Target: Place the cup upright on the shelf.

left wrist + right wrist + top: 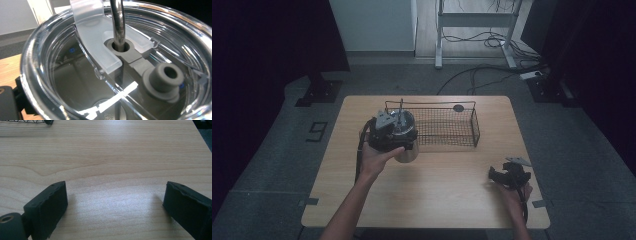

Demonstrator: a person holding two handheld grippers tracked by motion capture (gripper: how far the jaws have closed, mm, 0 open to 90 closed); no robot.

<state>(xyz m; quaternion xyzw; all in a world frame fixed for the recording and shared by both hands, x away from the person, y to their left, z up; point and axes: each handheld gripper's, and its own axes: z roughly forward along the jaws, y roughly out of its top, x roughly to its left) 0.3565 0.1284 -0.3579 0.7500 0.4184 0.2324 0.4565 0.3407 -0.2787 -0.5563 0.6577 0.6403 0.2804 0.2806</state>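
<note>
The left hand-held gripper looks clamped around the smooth, rigid, slippery steel tumbler with clear lid, best gripped mid-body; the right hand-held gripper rests with jaws apart.

Wooden table; black wire basket at far edge; cables on floor behind.

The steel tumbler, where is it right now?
In the high view the steel tumbler is left of table centre, held by the left gripper against the near-left corner of the wire basket.
</note>
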